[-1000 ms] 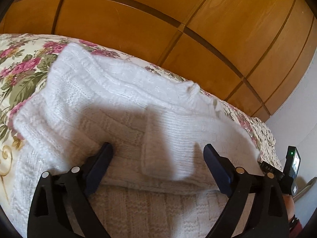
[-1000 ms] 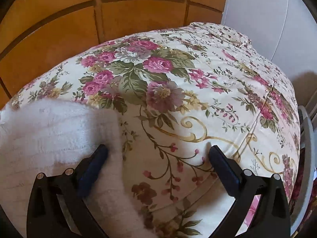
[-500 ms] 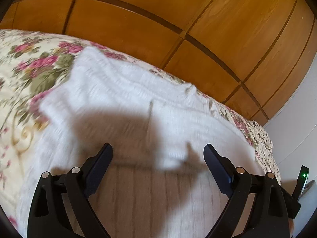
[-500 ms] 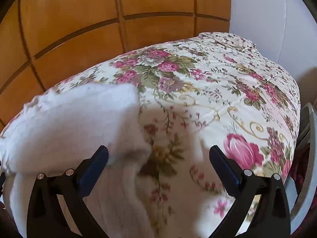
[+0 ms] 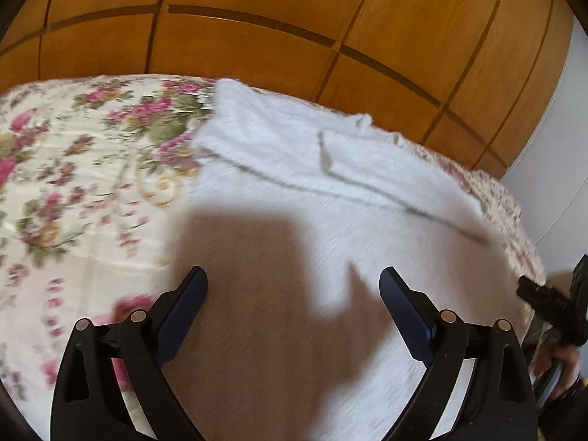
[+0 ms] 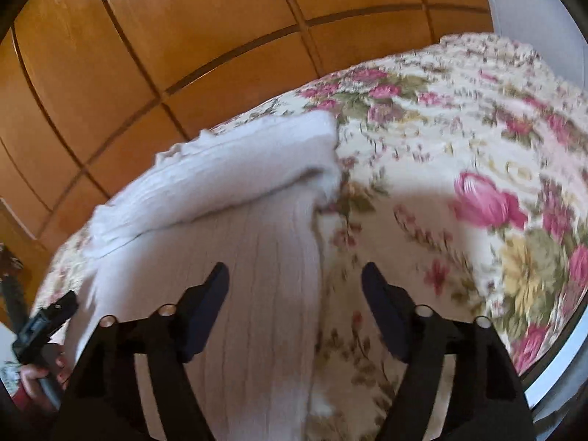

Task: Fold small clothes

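Two grippers, both yours, hang above a white knitted garment (image 5: 330,220) that lies on a floral bedspread (image 5: 81,169), with a wooden panelled wall (image 5: 257,36) behind the bed.

Left wrist view: your left gripper (image 5: 294,286) stands with its jaws spread wide. Nothing lies between the blue fingertips (image 5: 395,288), and they touch no cloth; the garment sits beneath them, partly under the gripper's own shadow. The garment's far part is folded over onto itself, its folded edge running across the body from upper left to lower right. The bedspread shows bare to the left of the garment. At the right edge of this view your right gripper (image 5: 551,305) appears only as a dark body; its jaws cannot be read here.

Right wrist view: your right gripper (image 6: 296,279) is likewise well open, though a little less wide than the left. It holds nothing. Its left finger (image 6: 209,301) hovers over the garment's (image 6: 228,257) ribbed body, its right finger over the bare bedspread (image 6: 459,139), so the garment's side edge runs between them. The folded-over part lies beyond the fingertips. Your left hand (image 6: 40,375) on its gripper handle shows at the lower left edge.
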A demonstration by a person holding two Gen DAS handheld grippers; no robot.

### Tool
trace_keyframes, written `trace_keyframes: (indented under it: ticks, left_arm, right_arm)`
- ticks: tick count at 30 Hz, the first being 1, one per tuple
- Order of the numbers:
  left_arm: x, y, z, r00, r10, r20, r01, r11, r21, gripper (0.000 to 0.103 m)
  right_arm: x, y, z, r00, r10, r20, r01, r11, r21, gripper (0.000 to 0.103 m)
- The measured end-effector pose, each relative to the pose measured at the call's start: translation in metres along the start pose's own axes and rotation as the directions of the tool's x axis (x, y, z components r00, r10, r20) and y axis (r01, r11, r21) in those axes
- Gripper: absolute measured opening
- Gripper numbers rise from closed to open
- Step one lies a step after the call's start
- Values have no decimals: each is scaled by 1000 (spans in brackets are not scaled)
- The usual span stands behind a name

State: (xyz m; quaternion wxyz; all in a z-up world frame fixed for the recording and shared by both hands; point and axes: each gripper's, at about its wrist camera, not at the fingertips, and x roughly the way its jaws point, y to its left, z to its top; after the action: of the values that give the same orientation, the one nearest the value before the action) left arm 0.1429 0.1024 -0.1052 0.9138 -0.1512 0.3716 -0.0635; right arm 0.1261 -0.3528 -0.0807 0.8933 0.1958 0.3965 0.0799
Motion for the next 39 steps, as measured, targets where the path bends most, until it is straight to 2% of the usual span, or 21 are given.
trace_keyframes:
  ticks: [5,9,12,16,17,21,24,27,29,32,34,35,37,39]
  left_arm:
    - [-24,28,-14,1000,20,-2,-20,999,-29,94]
    - [-42,52,-30,998,-56,2,55,994,-97,94]
    - [-55,55,-44,995,-101,4,101,993,-66,92]
    - [-61,52,-57,987,-163,-13,162,986,-42,72]
    - [-63,53,-60,982,-186,-18,186,982,-45,66]
    - [-68,56,-71,962,-269,-47,265,962,-69,54]
    - [-71,55,-77,941,-329,-75,324,943,-70,53]
    - [-72,52,-83,912,-395,-108,387,918,-89,53]
    - [-71,48,-88,891,-434,-136,424,900,-97,53]
    - [-70,41,-92,878,-452,-158,444,892,-85,53]
    - [-68,37,-94,863,-474,-174,463,881,-100,53]
    - [-66,36,-94,860,-478,-179,467,879,-102,53]
    - [-64,32,-92,859,-477,-189,466,879,-99,53]
    - [-62,28,-90,857,-475,-201,464,880,-98,53]
  right_arm:
    - [-12,-18,-19,994,101,-31,-100,994,35,57]
    - [-22,-22,-30,986,157,-50,-156,987,29,47]
    - [-28,-27,-43,973,224,-58,-222,974,46,47]
    - [-30,-31,-58,953,290,-91,-286,957,56,44]
    - [-31,-32,-61,946,308,-101,-303,951,56,43]
    - [-31,-30,-76,912,379,-157,-373,926,66,41]
    - [-23,-24,-87,873,425,-240,-420,905,73,41]
    - [-15,-17,-99,830,459,-317,-460,885,76,41]
    - [-11,-12,-104,816,459,-351,-467,881,68,41]
    - [-10,-10,-106,803,467,-370,-476,876,71,41]
    - [-8,-8,-105,794,472,-384,-484,872,72,41]
    - [-8,-7,-106,787,476,-393,-492,868,66,40]
    - [-6,-1,-108,788,465,-403,-492,870,43,21]
    - [-2,2,-110,782,462,-418,-492,870,40,9]
